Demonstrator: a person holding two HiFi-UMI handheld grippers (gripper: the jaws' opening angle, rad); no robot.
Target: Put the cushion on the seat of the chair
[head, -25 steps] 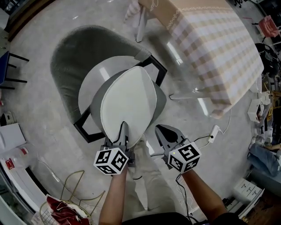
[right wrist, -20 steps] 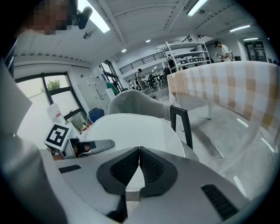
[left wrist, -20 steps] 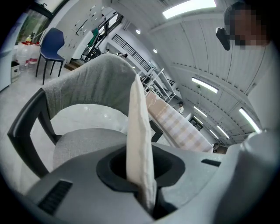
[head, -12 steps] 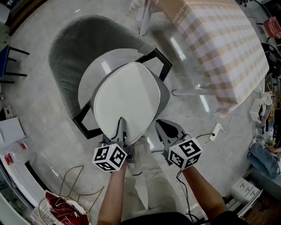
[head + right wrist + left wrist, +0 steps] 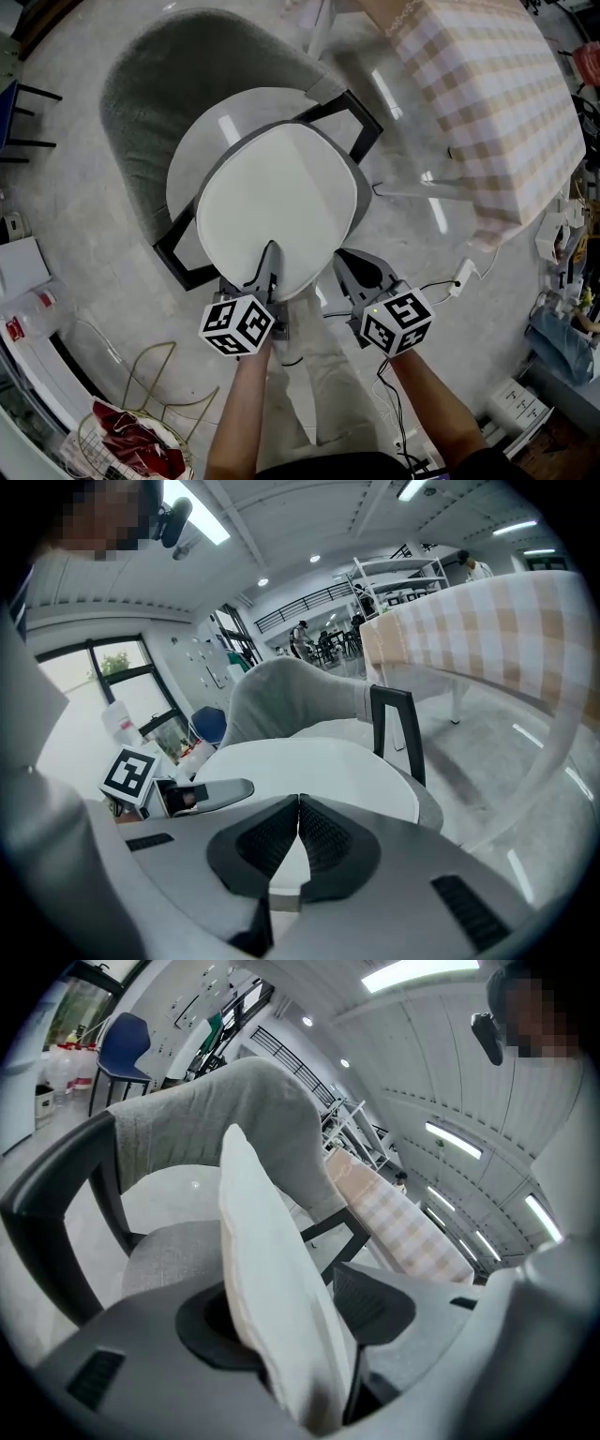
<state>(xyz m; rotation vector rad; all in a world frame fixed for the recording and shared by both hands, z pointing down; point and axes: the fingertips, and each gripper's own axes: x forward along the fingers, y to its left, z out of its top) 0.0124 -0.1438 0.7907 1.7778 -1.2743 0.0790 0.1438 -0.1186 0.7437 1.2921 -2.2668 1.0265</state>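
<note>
The white cushion (image 5: 277,211) lies flat on the grey seat (image 5: 353,192) of the chair, in front of its grey padded backrest (image 5: 141,103). My left gripper (image 5: 271,251) is at the cushion's near edge. In the left gripper view that edge (image 5: 272,1279) stands between the jaws of the left gripper (image 5: 300,1321), which have just been opening; a dark gap shows beside the right pad. My right gripper (image 5: 354,264) hovers by the cushion's near right edge. Its jaws (image 5: 299,810) are shut with nothing between them, and the cushion (image 5: 309,771) lies just below.
A table with a checked cloth (image 5: 497,103) stands to the right of the chair. A wire basket with red cloth (image 5: 131,441) sits at the lower left. A cable and plug (image 5: 459,277) lie on the floor to the right. A glossy white round surface (image 5: 211,131) shows behind the cushion.
The cushion has come down from a tilt to lie flat on the seat. Both grippers have sunk with it. The left jaws have parted round the cushion's edge.
</note>
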